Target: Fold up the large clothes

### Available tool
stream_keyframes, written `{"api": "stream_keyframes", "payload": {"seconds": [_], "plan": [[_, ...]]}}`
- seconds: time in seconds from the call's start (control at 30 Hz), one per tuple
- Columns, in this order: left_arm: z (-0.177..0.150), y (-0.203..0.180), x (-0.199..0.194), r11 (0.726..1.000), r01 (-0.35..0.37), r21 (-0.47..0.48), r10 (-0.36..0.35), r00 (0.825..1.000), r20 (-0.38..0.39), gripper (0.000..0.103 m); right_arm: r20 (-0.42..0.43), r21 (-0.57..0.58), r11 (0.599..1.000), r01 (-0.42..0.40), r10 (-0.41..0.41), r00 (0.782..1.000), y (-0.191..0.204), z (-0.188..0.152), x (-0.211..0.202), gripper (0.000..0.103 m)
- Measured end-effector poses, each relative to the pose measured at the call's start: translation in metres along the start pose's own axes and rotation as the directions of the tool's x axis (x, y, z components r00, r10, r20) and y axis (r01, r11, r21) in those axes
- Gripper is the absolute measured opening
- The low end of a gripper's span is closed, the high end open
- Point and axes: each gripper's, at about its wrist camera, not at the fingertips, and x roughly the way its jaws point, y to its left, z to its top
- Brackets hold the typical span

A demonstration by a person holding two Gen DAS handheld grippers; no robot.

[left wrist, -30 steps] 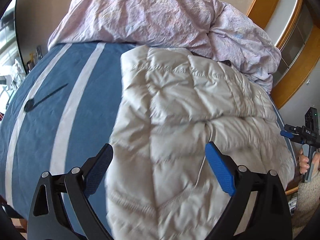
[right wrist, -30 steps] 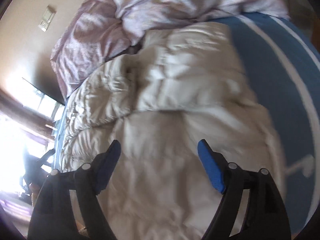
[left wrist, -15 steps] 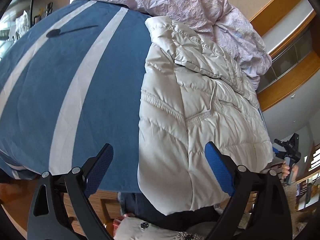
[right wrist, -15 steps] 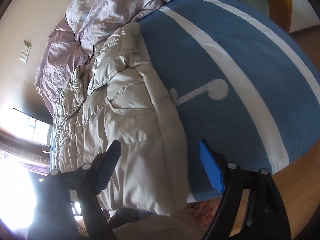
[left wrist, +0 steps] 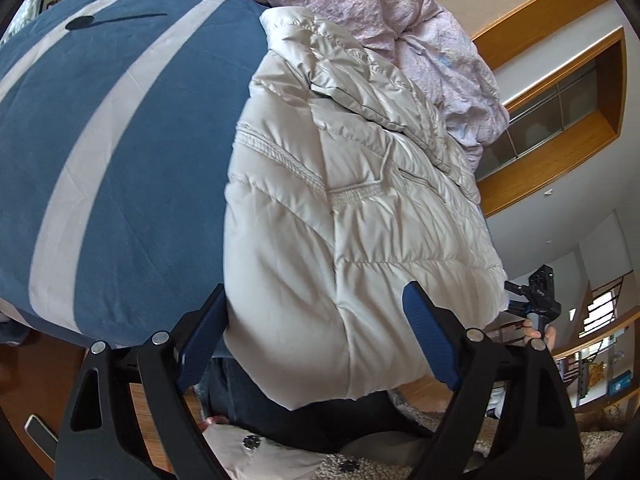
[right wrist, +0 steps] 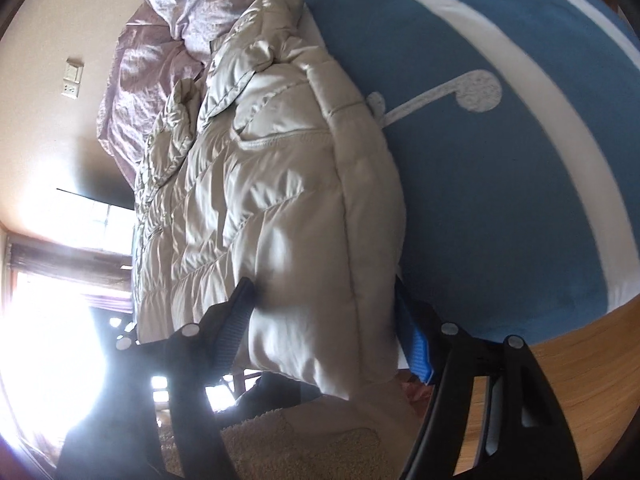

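Padded cream jacket point(left wrist: 352, 216) lies on the bed point(left wrist: 120, 160), running from the near hem at 6 o'clock up toward the crumpled lilac duvet point(left wrist: 400, 20) at 12 to 1 o'clock; the hem overhangs the bed edge. Left gripper point(left wrist: 316, 340) straddles the hem's left corner, jaws spread wide and just closing, fabric bulging between them; its left pad point(left wrist: 200, 340) is at the jacket's edge, but a firm pinch is not evident. Right gripper point(right wrist: 324, 320) straddles the hem's right corner, jaws narrower and also just closing, both seeming to meet the puffy cloth; whether they press it I cannot tell. The far tool and a hand show at 3 o'clock in the left view. Step in hand, as I judge it: taking both hem corners for a lengthwise fold. Next move calls for closing fully through the thick padding, then lifting both corners evenly and carrying them toward the collar at 12 o'clock.
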Motion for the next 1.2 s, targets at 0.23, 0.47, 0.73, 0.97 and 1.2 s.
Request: {"api": "stream_keyframes", "payload": {"seconds": [0.23, 0.47, 0.73, 0.97, 1.2], "plan": [[-0.013, -0.006, 0.003, 0.997, 0.069, -0.018, -0.069, 0.998, -0.006, 0.084, -0.034, -0.038, 0.998, -0.046, 0.045, 0.998, 0.006, -0.006, 0.003, 0.068], [-0.02, -0.01, 0.006, 0.996, 0.081, -0.038, -0.081, 0.997, -0.012, 0.076, -0.076, -0.069, 0.995, -0.075, 0.07, 0.995, 0.013, -0.011, 0.009, 0.06], [-0.022, -0.009, 0.007, 0.998, 0.059, -0.036, -0.06, 0.998, -0.002, 0.064, -0.074, -0.057, 0.992, -0.113, 0.108, 0.991, 0.011, -0.012, 0.013, 0.053], [-0.021, -0.014, -0.002, 1.0, 0.013, -0.014, -0.013, 0.999, 0.03, 0.023, -0.029, -0.047, 0.993, -0.105, 0.104, 0.994, 0.008, -0.014, 0.01, 0.024], [-0.006, -0.031, -0.022, 0.999, -0.024, 0.043, 0.019, 0.992, 0.127, 0.016, 0.074, -0.144, 0.989, -0.036, 0.047, 0.996, 0.037, -0.01, -0.005, 0.018]]}}
